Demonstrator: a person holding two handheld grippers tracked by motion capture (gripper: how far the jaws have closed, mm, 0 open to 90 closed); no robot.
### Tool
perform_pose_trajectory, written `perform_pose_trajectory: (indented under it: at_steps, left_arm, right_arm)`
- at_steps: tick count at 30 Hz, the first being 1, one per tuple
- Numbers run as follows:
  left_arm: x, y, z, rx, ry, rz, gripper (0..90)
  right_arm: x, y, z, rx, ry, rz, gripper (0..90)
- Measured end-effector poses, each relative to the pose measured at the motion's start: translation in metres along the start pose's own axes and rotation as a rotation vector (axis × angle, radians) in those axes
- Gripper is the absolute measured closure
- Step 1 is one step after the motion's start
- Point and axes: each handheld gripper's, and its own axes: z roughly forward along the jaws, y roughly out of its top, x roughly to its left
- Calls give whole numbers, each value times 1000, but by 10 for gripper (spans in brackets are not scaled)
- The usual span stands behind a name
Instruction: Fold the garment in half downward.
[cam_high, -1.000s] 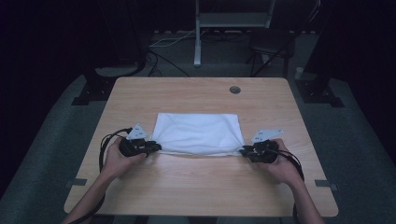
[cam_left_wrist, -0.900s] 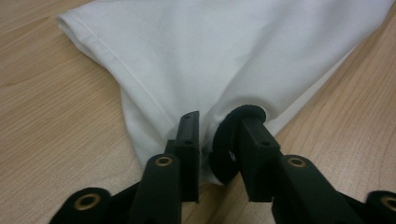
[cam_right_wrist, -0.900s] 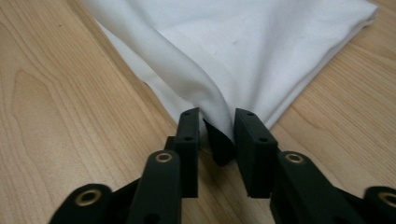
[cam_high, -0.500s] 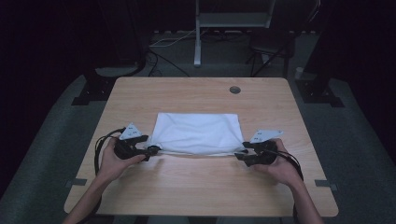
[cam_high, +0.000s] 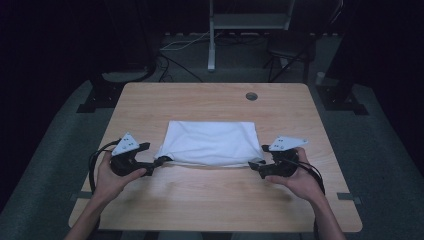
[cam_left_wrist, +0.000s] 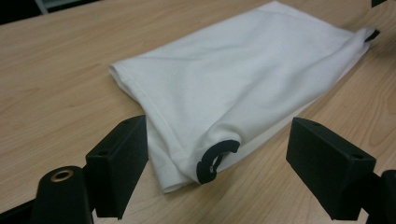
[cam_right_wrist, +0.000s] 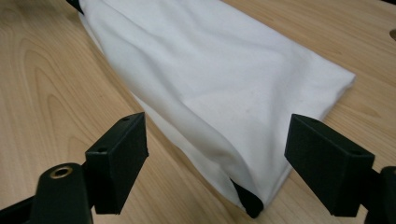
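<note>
A folded white cloth (cam_high: 210, 142) with black trim lies flat on the wooden table (cam_high: 200, 100). My left gripper (cam_high: 159, 162) is at its near left corner. Its jaws have just been opening and stand wide, and the corner (cam_left_wrist: 215, 161) with its black trim lies loose between them, untouched. My right gripper (cam_high: 255, 166) is at the near right corner. Its jaws have just been opening too, and the cloth's corner (cam_right_wrist: 247, 200) rests on the table between them, free of the pads.
A round cable hole (cam_high: 251, 96) sits near the table's far edge. Bare wood runs all round the cloth. Behind the table, on the dark floor, stand a metal stand (cam_high: 212, 45) and a chair base (cam_high: 290, 50).
Both grippers went from shut on the cloth's near corners to open, letting the corners go. The left hand drew back leftward and lifted a little. The right hand stayed nearly still.
</note>
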Motion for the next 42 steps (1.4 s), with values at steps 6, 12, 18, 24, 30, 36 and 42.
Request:
perform_pose_trajectory:
  at_steps: [6, 12, 18, 24, 30, 36, 42]
  left_arm:
    - [0, 0, -7, -26, 9, -14, 207]
    - [1, 1, -6, -28, 8, -13, 208]
    - [7, 1, -5, -50, 11, -31, 207]
    - [13, -5, -3, -51, 12, -55, 207]
    - [14, -6, -1, -58, 6, -61, 207]
    - [14, -6, 2, -61, 5, -61, 207]
    - [13, -6, 3, -64, 0, -57, 207]
  right_arm:
    - [9, 4, -1, -22, -6, -15, 179]
    - [20, 10, 0, -37, 1, -34, 145]
    - [29, 10, 2, -53, 19, -42, 138]
    - [37, 7, 2, -62, 41, -48, 138]
    - [41, 4, 0, -73, 44, -49, 138]
    - [42, 2, -1, -66, 43, -59, 138]
    - [43, 0, -1, -64, 40, -50, 138]
